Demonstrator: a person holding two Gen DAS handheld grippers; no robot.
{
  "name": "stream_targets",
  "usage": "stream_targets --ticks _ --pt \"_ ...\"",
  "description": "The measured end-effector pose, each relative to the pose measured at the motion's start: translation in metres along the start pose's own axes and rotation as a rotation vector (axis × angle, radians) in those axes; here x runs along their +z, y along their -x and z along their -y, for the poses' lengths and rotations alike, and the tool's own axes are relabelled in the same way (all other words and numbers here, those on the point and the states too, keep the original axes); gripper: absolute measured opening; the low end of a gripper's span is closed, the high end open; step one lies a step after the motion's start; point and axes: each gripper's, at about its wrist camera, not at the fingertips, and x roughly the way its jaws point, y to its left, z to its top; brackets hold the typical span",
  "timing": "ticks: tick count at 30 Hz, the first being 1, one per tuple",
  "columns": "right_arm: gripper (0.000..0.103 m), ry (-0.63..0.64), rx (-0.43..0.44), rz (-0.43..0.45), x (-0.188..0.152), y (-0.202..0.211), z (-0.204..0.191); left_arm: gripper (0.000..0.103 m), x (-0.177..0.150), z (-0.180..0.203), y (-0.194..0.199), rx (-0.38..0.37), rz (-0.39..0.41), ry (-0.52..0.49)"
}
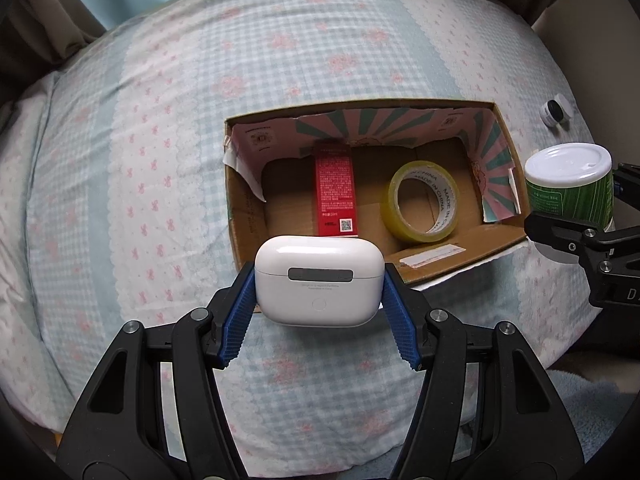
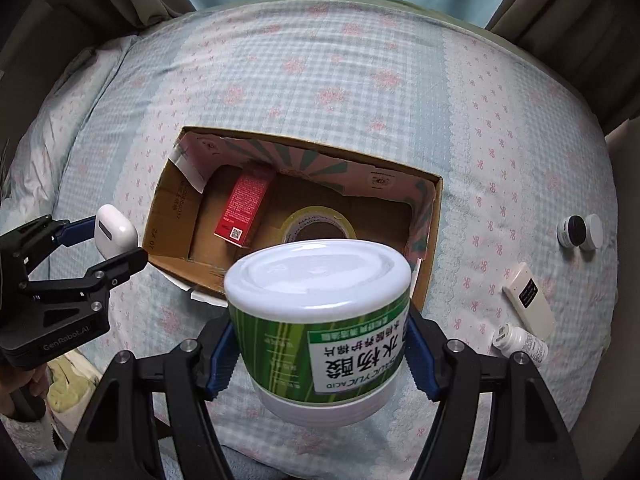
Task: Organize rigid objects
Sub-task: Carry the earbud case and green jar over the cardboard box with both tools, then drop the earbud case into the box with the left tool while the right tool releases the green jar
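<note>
Cardboard box [image 1: 460,256] on the bedspread [image 1: 160,120] already has a red carton [image 1: 335,192] and tape roll [image 1: 424,204] lying flat inside. Left gripper [image 1: 319,284] clamps a white earbud case [image 1: 319,280], long axis across the jaws, just short of the box's near wall. Right gripper [image 2: 320,344] grips a green tub [image 2: 320,312] w/ white lid, lid facing away from the camera, near the box's near edge. Small jars [image 2: 580,231], a white remote [image 2: 528,300] and a pill bottle [image 2: 520,342] lie off to the right.

The roll of yellow tape [image 1: 423,204], in the middle of the left wrist view, bears "MADE IN CHINA" round its inner core. The green jar [image 2: 320,316], low in the right wrist view, shows "SALICYLIC ACID" and large Chinese characters, upside down, on its white label. The black gripper body [image 2: 52,320] at left reads "GenRobot.AI". The red box [image 1: 335,190] carries a QR code; its small print is unreadable.
</note>
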Motion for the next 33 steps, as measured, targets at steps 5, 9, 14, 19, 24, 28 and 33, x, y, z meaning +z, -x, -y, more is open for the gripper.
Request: stream_targets --ticks 5,9,14,19,24,28,33 --pt "0.067 -0.040 0.063 -0.081 0.020 -0.034 0.004 0.057 0.011 -0.008 -0.038 0.004 -0.051 0.020" --pt "0.067 -0.073 0.094 -0.166 0.035 -0.066 0.007 0.057 0.019 -0.009 -0.062 0.028 -0.079 0.008" --pt "0.067 -0.089 0.098 -0.250 0.045 -0.099 0.007 0.057 0.020 0.005 -0.082 0.124 -0.099 -0.110" --pt "0.067 0.003 0.042 -0.283 0.051 -0.114 -0.003 0.057 0.018 0.010 -0.093 0.132 -0.124 -0.124" --pt "0.067 -0.074 0.058 -0.316 0.053 -0.126 0.008 0.058 0.016 0.017 -0.099 0.150 -0.122 -0.161" --pt "0.090 -0.109 0.081 -0.241 0.055 -0.117 0.015 0.103 0.014 0.019 -0.090 0.091 -0.083 -0.163" --pt "0.103 -0.218 0.153 -0.169 0.055 -0.097 0.033 0.103 0.010 0.015 -0.087 0.060 -0.094 -0.136"
